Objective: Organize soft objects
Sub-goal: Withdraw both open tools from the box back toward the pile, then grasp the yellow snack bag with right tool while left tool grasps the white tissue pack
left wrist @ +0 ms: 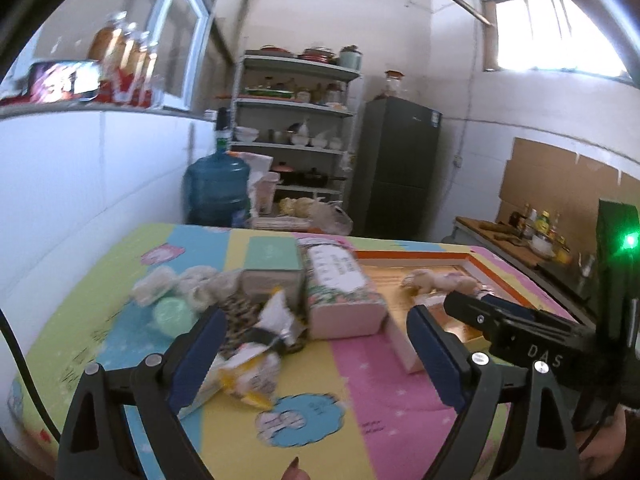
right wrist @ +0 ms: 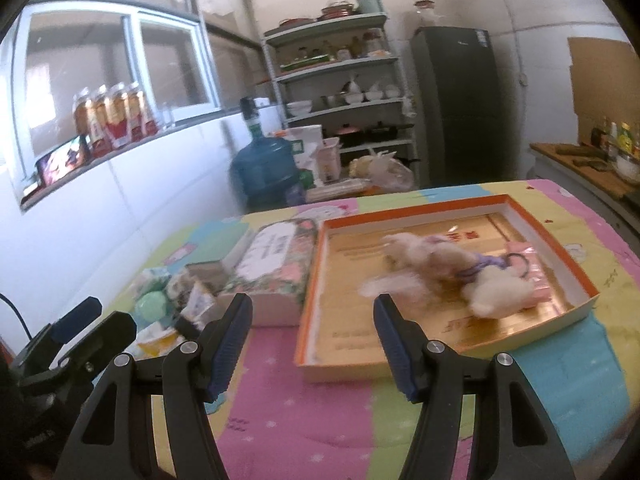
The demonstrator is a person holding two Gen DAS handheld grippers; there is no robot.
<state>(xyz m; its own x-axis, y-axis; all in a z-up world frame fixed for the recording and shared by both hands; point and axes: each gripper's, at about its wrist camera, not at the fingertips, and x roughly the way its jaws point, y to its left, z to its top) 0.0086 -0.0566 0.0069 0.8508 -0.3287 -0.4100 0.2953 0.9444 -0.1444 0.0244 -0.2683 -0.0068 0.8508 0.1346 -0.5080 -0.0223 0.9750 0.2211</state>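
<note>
Both grippers were held spread and empty above the table.
Left gripper point(left wrist: 316, 344) was hovered over crumpled packets point(left wrist: 256, 360) — plush toys point(right wrist: 460, 272) were seen lying inside the orange-rimmed tray point(right wrist: 572, 264), beyond the right gripper point(right wrist: 312, 336).

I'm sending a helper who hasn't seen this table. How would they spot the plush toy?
Find the shallow orange-rimmed box on the colourful mat. The plush toy lies inside it: cream, fluffy, with purple trim, unlike the flat pink packet beside it.
</note>
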